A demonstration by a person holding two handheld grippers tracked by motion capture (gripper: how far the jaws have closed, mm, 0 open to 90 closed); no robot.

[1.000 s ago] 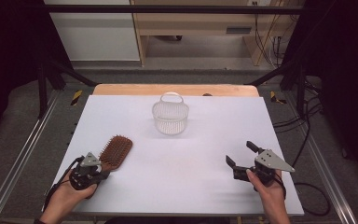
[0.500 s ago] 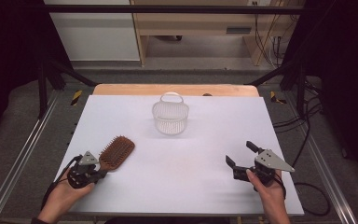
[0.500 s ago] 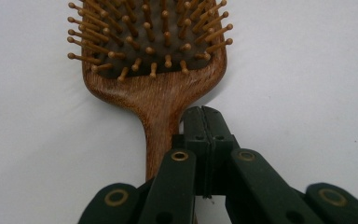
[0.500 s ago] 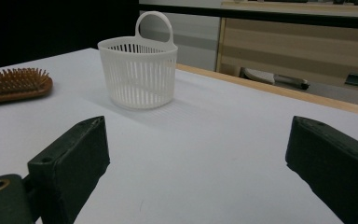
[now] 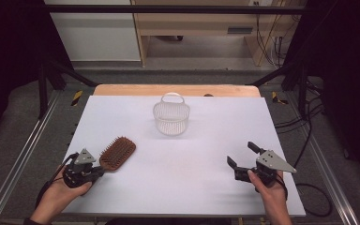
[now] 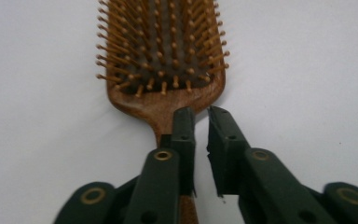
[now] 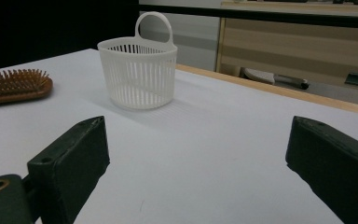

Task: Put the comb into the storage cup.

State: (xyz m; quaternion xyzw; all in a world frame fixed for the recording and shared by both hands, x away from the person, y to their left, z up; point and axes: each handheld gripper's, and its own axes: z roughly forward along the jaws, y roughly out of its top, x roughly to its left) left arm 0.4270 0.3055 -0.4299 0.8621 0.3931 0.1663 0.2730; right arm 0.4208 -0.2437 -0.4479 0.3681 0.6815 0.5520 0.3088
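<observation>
Wooden hairbrush (image 6: 161, 60) near the white basket (image 5: 171, 117) seems stiff and light; my left claw (image 6: 200, 116), just opening narrowly, straddles its handle; right claw (image 7: 200, 154) stands wide.

White table (image 5: 206, 187) with a brown hairbrush (image 5: 118, 153) and, seemingly empty, a white basket (image 5: 171, 118).

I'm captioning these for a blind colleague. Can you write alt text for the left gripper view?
A wooden hairbrush lies bristles up on a white table, its handle running under the left gripper, whose black jaws have just been opening and stand slightly apart over it.
</observation>
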